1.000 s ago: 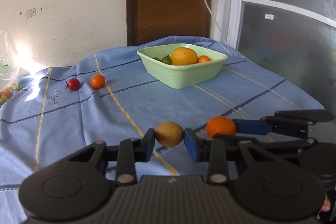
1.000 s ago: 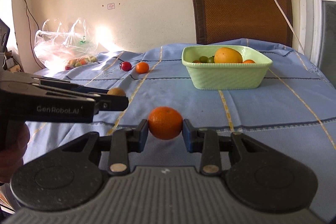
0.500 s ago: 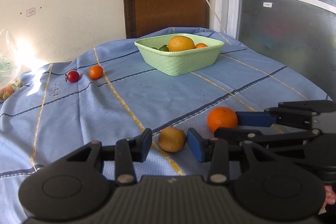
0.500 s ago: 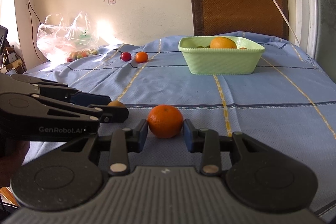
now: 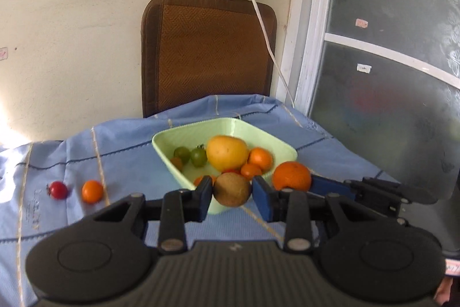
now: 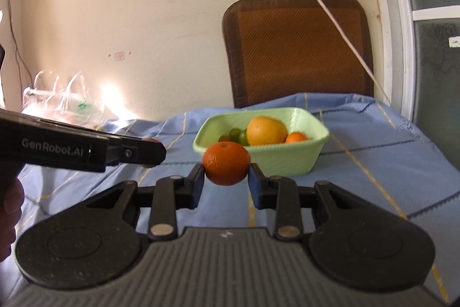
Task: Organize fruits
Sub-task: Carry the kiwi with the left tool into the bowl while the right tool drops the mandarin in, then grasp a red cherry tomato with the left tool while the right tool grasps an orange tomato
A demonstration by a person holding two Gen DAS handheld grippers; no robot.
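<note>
We have the left gripper (image 5: 232, 192) pinching a brown kiwi (image 5: 231, 189) between its pads, and the right gripper (image 6: 226, 179) clamped on a tangerine (image 6: 226, 163). Both fruits are lifted clear of the blue tablecloth (image 5: 129, 163). Just ahead of both sets of fingers sits the pale green bowl (image 5: 276, 144), holding a large yellow citrus (image 5: 227, 151), small oranges and green tomatoes. Off to the left of our left gripper, a cherry tomato (image 5: 58, 190) and a small orange fruit (image 5: 92, 191) lie loose on the cloth.

The two grippers travel side by side, the tangerine just right of the kiwi, so we judge a collision between tools likely if both go for the bowl at once. The bowl is crowded near its front edge; a round fruit let go there could roll off the pile and over the rim. The left-wrist view is blurred around the kiwi, so we cannot say how securely the pads seat on it. A shallow pinch could let it slip.
</note>
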